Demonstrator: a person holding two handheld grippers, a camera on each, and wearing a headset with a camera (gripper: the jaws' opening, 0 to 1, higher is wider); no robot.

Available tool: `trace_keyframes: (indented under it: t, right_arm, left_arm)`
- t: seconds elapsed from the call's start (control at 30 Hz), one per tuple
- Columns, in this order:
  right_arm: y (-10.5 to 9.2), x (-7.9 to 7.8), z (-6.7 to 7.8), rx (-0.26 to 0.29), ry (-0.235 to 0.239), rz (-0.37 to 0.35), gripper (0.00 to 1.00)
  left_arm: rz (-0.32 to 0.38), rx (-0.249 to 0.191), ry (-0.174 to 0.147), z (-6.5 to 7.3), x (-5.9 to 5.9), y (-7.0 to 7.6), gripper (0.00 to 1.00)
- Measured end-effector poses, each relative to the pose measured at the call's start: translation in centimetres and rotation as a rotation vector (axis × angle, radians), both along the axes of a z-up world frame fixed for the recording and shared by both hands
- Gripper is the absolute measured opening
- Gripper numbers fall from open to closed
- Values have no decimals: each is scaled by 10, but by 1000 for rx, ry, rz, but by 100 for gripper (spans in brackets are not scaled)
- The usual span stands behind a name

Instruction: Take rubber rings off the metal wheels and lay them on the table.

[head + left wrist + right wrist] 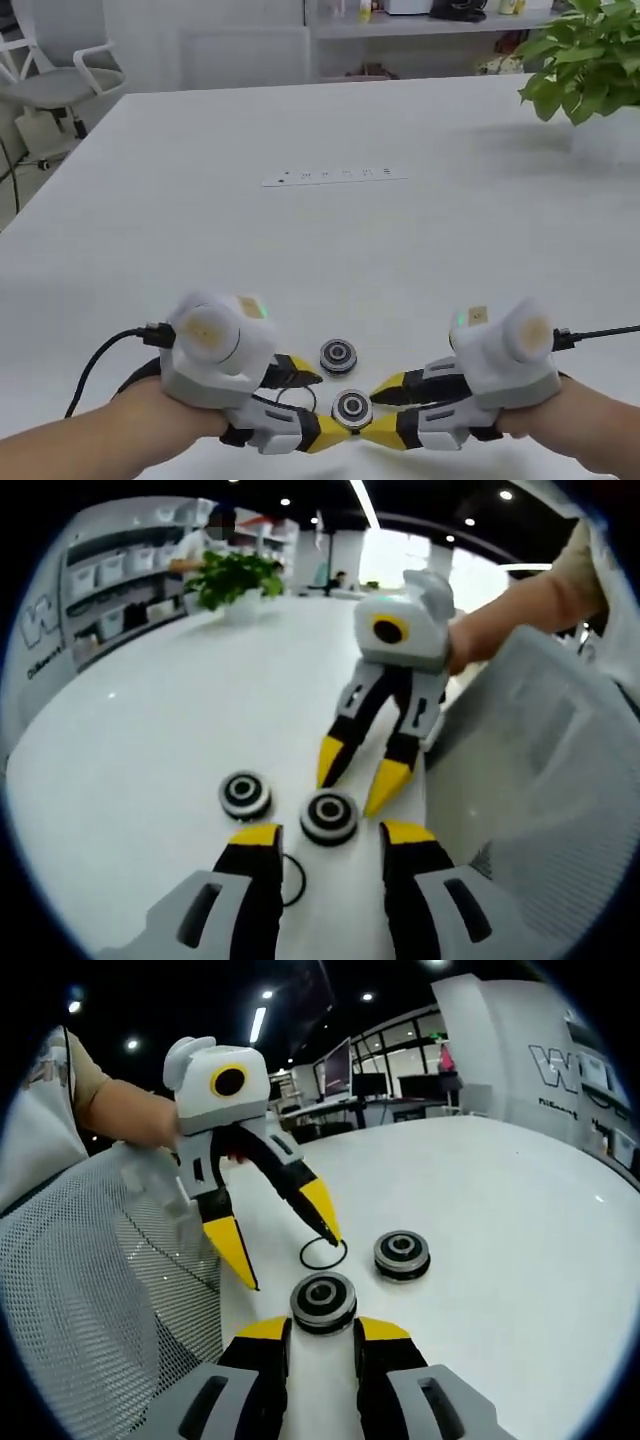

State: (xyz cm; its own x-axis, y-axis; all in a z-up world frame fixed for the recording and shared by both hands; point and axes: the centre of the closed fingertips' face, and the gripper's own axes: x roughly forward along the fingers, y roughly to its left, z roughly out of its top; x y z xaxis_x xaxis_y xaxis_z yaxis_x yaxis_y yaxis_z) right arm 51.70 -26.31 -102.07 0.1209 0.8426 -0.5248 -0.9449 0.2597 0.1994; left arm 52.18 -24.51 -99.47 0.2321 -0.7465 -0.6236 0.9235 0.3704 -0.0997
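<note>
At the bottom centre of the head view the near wheel lies on the worktop between the left tool and right tool, both with jaws apart and empty; its rubber ring looks thin and stretchy, so hook it at the outer edge.
</note>
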Motion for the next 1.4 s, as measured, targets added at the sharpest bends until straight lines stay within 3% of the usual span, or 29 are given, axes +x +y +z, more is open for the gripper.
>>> trace_keyframes:
  t: [0.5,0.57,0.83,1.2,1.27,1.33,1.4]
  right_arm:
    - [-1,2,0,26,-31,-38,17]
    - [-2,3,0,25,-29,-42,14]
    - [-2,3,-1,34,-17,-55,13]
    - [-3,3,-1,30,-5,-73,10]
    - [-6,5,-3,10,-9,-73,1]
    - [-6,6,-4,25,19,-95,0]
    - [-6,6,-3,22,18,-93,0]
  left_arm:
    - [-11,-3,-1,-7,1,-17,23]
    - [-13,7,-8,-8,1,-18,21]
    - [-18,39,-91,-10,4,-16,14]
    - [-1,32,-106,-10,5,-15,13]
    - [2,30,-106,-10,5,-15,13]
    - [5,29,-110,-10,5,-15,13]
    - [-4,33,-122,-10,5,-15,13]
